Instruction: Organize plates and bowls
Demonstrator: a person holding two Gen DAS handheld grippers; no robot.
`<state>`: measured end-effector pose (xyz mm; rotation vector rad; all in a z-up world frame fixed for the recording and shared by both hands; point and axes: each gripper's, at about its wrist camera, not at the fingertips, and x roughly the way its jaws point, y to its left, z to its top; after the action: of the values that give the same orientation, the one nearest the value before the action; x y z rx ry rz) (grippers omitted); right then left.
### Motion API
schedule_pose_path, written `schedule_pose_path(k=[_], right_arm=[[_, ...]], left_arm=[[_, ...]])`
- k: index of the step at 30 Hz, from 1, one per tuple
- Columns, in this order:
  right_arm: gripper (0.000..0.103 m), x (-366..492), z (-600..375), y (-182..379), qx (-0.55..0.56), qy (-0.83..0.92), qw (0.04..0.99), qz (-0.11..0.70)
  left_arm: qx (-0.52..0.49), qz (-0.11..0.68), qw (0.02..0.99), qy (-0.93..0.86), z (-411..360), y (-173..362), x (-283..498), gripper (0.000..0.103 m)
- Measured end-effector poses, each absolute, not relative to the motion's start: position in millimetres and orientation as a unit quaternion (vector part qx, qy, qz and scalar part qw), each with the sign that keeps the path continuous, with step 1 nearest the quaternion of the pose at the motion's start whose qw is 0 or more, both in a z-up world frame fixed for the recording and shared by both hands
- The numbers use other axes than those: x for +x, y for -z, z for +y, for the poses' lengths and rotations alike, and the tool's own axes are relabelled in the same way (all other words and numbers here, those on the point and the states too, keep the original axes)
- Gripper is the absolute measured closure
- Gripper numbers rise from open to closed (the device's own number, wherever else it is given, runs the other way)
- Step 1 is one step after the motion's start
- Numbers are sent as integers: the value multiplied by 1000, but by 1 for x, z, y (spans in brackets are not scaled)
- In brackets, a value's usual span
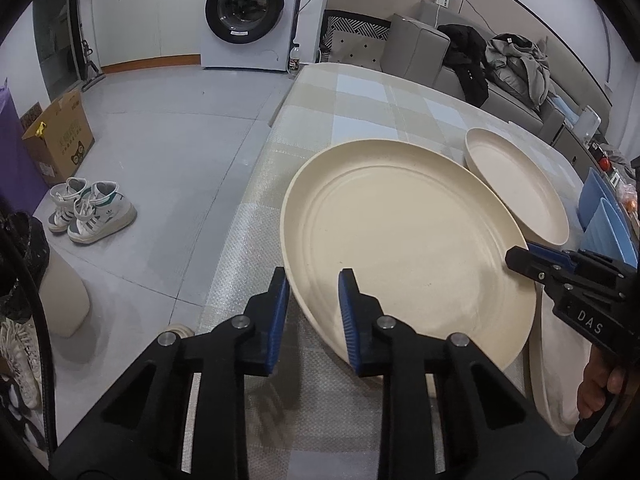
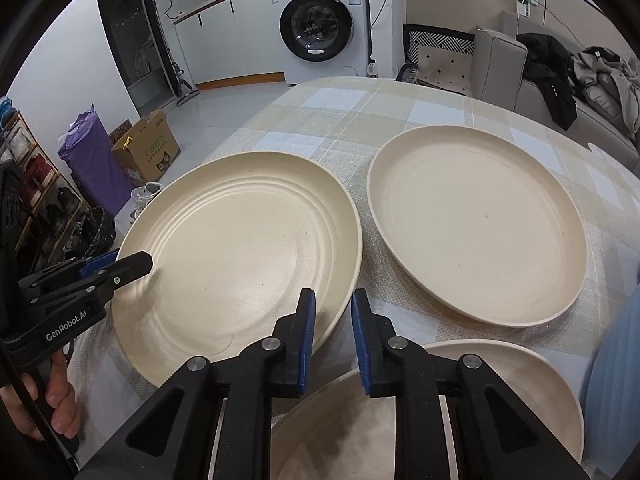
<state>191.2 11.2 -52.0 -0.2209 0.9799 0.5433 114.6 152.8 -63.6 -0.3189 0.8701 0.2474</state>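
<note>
Now we've got both grippers, left [image 1: 314, 312] and right [image 2: 333, 332], pinching opposite rim edges of the big ridged plate [image 2: 240, 248], smaller plate [image 2: 476, 224] just beside it.

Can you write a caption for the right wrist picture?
Both grippers pinch the ridged cream plate beside a smooth plate.
</note>
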Motion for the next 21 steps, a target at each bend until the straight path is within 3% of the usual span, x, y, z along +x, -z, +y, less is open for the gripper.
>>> schedule_pose_path(k=[21], right_arm=[[84, 175, -1, 23, -99, -256, 857, 436]], left_arm=[[-126, 393, 904, -110, 137, 28, 90, 81]])
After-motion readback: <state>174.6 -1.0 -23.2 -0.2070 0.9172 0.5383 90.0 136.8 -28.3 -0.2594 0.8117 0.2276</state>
